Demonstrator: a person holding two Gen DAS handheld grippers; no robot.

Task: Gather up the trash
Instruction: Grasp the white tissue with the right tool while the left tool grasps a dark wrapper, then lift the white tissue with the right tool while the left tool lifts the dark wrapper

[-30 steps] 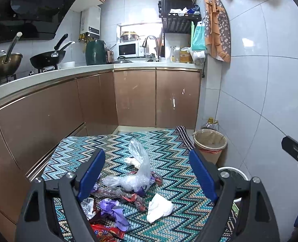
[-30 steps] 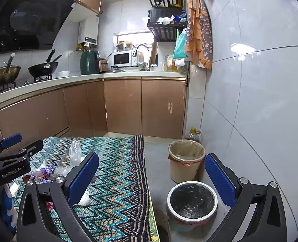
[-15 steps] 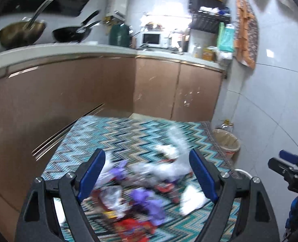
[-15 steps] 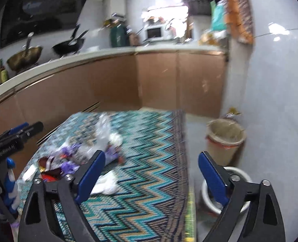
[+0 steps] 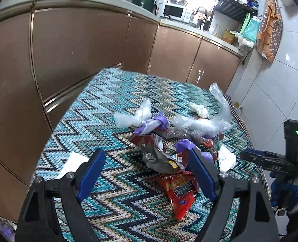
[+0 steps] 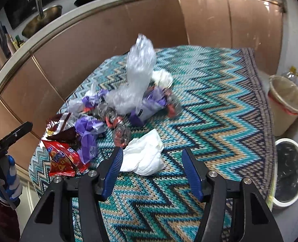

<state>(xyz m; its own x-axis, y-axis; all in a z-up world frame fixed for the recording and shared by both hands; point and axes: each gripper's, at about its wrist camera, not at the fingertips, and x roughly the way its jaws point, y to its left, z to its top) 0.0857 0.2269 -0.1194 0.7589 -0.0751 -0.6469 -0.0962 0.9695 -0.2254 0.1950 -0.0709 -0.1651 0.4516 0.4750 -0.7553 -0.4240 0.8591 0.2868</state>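
Your left tongs [image 5: 147,173] and right tongs [image 6: 151,171] both gape wide and empty above the trash pile [image 6: 116,109] on the zigzag-covered surface [image 6: 219,100]. Nothing looks collected yet: wrappers, plastic bags and a white tissue [image 6: 145,155] at the right tongs' 12 o'clock remain, with the bins [image 6: 286,98] at 2 o'clock.

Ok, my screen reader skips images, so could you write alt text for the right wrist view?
The open right gripper hovers over a crumpled white tissue on a zigzag-patterned mat. Beyond it lies a trash pile: a clear plastic bag, purple wrappers and a red snack bag. Two bins stand right of the mat.
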